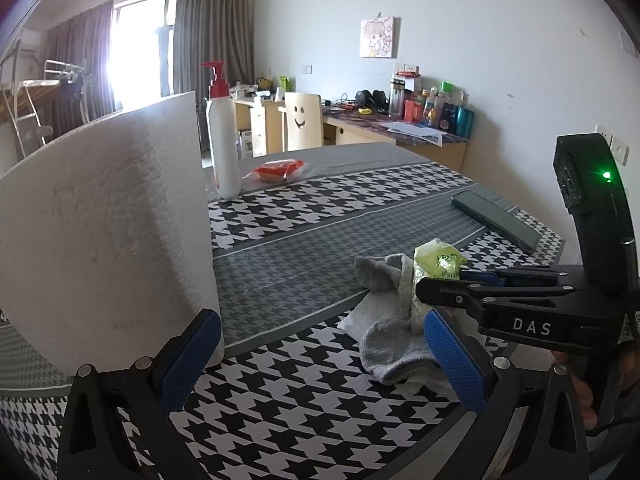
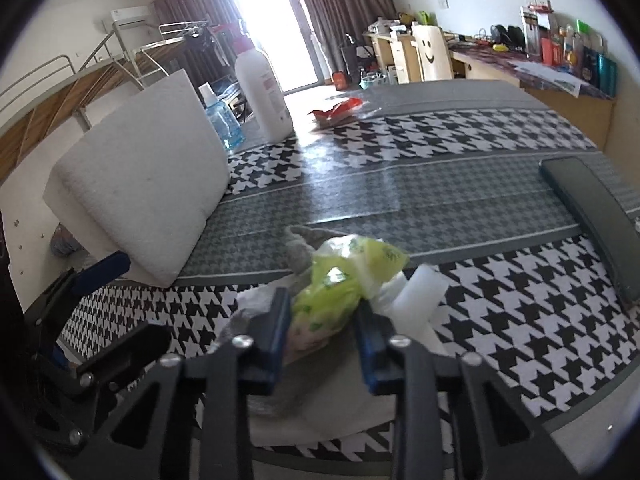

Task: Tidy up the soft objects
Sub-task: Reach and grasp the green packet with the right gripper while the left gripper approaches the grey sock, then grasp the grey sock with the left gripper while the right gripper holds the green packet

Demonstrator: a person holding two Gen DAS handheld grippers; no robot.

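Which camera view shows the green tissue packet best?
The right wrist view: the green tissue packet fills the centre, pinched between the right gripper jaws. The left wrist view shows only its top, behind the grey sock.

table with a black-and-white houndstooth cloth [image 1: 320, 400], on it a grey sock [image 1: 394, 354], dark green phone [image 1: 496, 220], white pump bottle [image 1: 224, 144], red snack packet [image 1: 278, 170]

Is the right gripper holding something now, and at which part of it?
The right gripper is shut on the yellow-green plastic packet, pinching its near end from both sides. The left gripper holds nothing.
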